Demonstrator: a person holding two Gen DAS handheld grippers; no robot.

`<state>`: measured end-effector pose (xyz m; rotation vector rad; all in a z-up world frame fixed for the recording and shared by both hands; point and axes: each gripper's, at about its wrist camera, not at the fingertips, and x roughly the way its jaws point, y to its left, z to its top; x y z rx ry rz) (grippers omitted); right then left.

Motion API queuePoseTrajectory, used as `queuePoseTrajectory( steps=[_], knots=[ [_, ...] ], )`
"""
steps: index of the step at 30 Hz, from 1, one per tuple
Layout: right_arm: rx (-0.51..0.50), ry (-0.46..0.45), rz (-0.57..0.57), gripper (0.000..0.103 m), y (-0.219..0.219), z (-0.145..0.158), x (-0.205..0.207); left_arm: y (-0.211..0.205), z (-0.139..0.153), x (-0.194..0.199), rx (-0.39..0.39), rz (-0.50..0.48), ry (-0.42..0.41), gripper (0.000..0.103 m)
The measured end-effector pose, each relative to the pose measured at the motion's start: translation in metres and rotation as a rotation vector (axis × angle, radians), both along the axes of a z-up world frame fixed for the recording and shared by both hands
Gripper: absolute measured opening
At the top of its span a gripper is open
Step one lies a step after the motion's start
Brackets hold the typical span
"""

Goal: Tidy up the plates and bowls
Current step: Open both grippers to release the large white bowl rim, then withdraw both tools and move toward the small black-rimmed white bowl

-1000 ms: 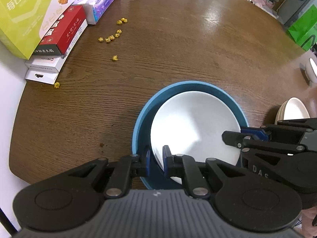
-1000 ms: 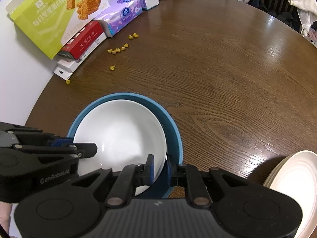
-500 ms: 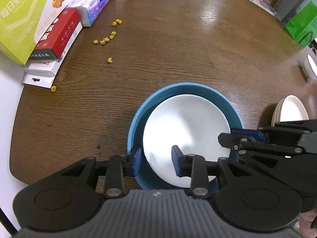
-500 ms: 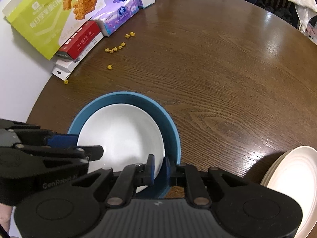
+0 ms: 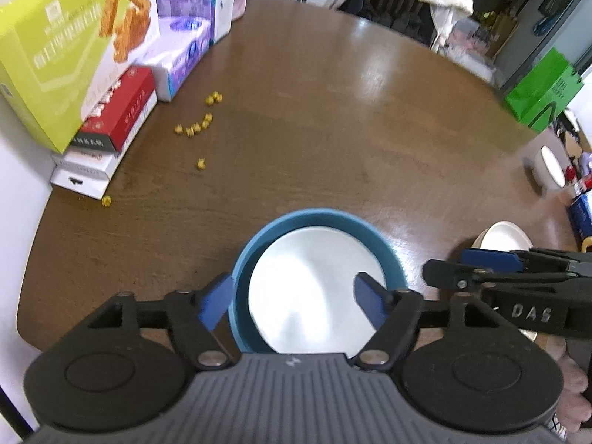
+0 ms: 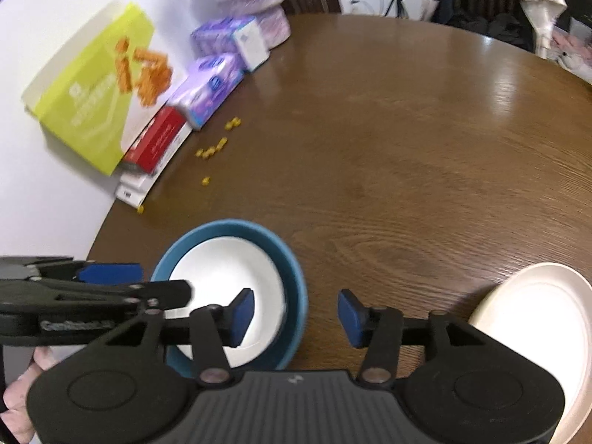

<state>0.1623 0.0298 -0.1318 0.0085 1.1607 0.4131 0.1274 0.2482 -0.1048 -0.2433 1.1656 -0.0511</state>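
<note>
Both my grippers, left and right, just opened, nothing held. White plate nested in blue bowl, dead centre. Glazed, slippery, chippable; I'd pinch rim at 6 o'clock.

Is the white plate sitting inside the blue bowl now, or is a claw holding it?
Inside the blue bowl. The white plate lies flat there, touched by neither claw.

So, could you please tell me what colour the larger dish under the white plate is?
The larger dish is teal blue, clearest in the right wrist view.
</note>
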Motion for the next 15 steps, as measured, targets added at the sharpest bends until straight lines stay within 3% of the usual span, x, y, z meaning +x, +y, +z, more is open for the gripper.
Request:
queuePoseTrajectory(
  steps=[2,7,11,15],
  knots=[
    [0.004,-0.024,-0.043,0.066,-0.015,0.005,-0.001,-0.002,0.007,-0.003,0.003,0.011,-0.035,0.087],
    [0.032,-0.129,-0.145,0.083,-0.058,0.023,-0.011,-0.015,0.022,-0.006,-0.022,0.031,-0.123,0.1],
    [0.048,-0.21,-0.215,0.091,-0.094,0.036,-0.02,-0.039,0.036,-0.007,-0.017,0.021,-0.201,0.103],
    [0.053,-0.258,-0.29,0.092,-0.137,0.043,-0.029,-0.067,0.046,-0.007,-0.021,0.001,-0.256,0.103]
  ],
)
